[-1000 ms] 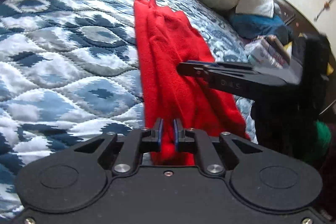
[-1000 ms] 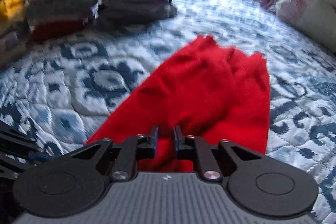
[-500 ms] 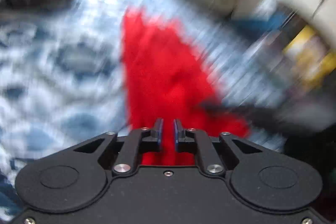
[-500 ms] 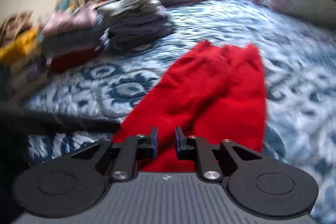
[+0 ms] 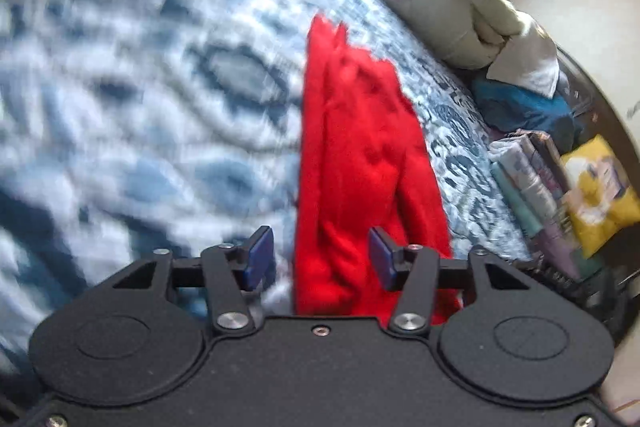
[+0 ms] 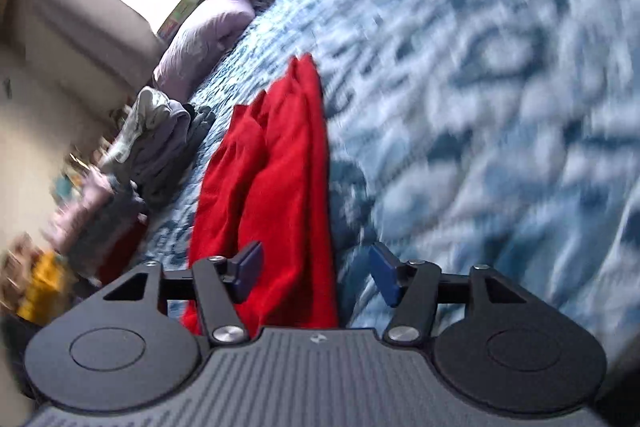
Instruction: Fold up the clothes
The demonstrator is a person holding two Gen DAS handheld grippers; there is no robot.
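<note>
A red garment (image 5: 356, 163) lies folded into a long narrow strip on the blue and white quilted bed (image 5: 160, 115). It also shows in the right wrist view (image 6: 276, 187). My left gripper (image 5: 320, 259) is open, its near end of the garment lying between the blue pads (image 5: 258, 255), not gripped. My right gripper (image 6: 316, 275) is open too, with the garment's other near end by its left pad (image 6: 248, 267). Both views are blurred by motion.
A pile of pale and blue clothes (image 5: 480, 27) lies at the bed's far right. Books and a yellow bag (image 5: 592, 195) stand beside the bed. Stacks of folded grey clothes (image 6: 160, 143) and a lilac pillow (image 6: 204, 35) lie along the other side.
Both grippers have opened and let go of the red garment, which now lies on the bed. Both cameras have swung and tilted; the right gripper no longer shows in the left view.
</note>
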